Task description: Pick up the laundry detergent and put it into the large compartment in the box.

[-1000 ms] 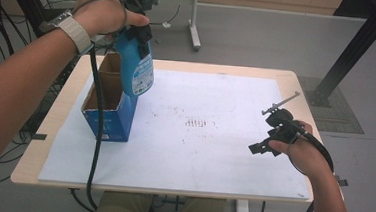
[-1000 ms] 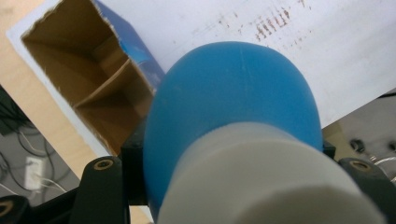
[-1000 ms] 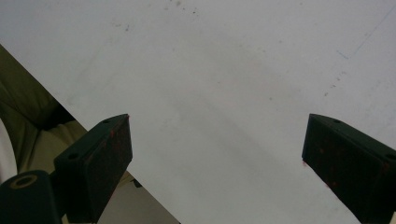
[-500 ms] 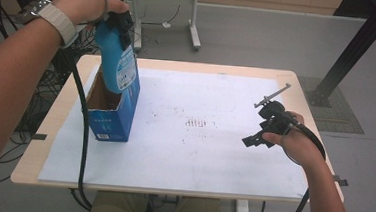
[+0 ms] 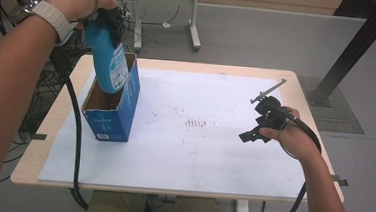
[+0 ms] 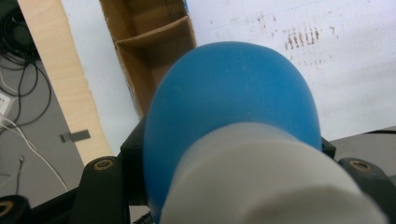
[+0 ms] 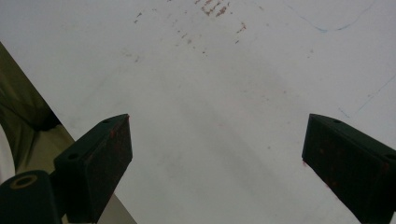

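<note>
Left gripper (image 5: pixel 103 15) is pinching the blue bottle (image 5: pixel 110 60) near its white cap (image 6: pixel 275 186), holding it over the open cardboard box (image 5: pixel 111 111), base dipping inside. Rigid, smooth plastic, likely slippery; the neck is giving the surest hold. Right gripper (image 5: pixel 255 130) is hovering spread over the white mat (image 5: pixel 213 153), holding nothing.

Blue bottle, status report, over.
Left tongs shut on blue bottle, bottom inside open box. Right tongs open, empty, over white sheet. Nothing in the way.
</note>
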